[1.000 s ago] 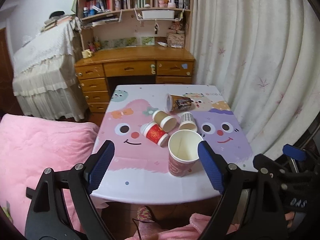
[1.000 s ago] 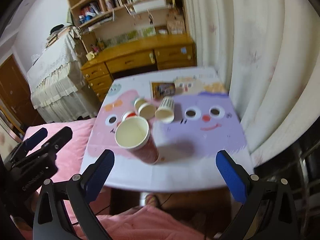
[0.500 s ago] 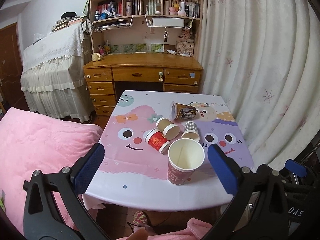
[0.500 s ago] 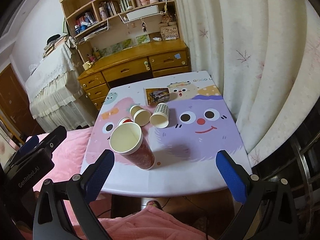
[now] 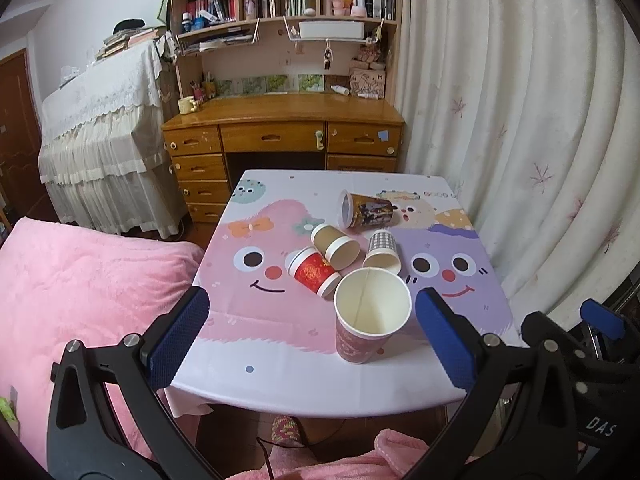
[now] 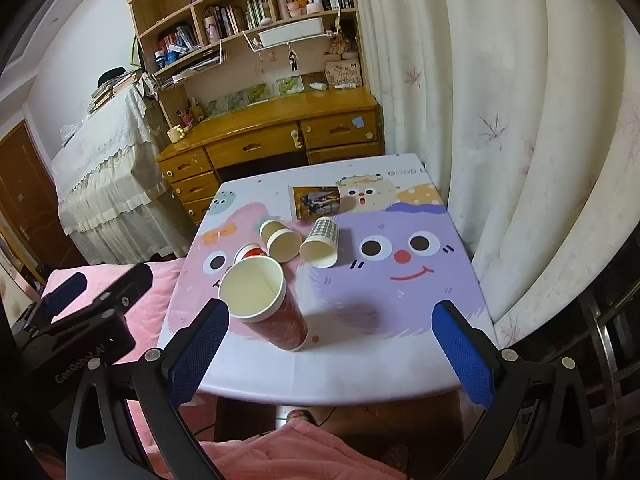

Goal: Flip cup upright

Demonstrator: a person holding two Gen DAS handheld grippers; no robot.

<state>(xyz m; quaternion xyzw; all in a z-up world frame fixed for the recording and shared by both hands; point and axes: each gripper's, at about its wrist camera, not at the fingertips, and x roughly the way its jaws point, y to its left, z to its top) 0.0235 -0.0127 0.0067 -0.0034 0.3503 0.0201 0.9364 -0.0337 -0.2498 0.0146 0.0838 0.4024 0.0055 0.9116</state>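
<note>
Both grippers had drawn back since the previous frames. Left gripper (image 5: pixel 310 336) and right gripper (image 6: pixel 332 342) were spread, empty. Red cup (image 5: pixel 366 330) stood upright just ahead; four cups (image 5: pixel 336 242) lay tipped beyond it.

Soft, even daylight fills the room.
Both views are sharp at centre; fisheye bending curves the curtain (image 5: pixel 520 120) and darkens corners, and a faint shadow lies beside the upright cup (image 6: pixel 276 312).
</note>
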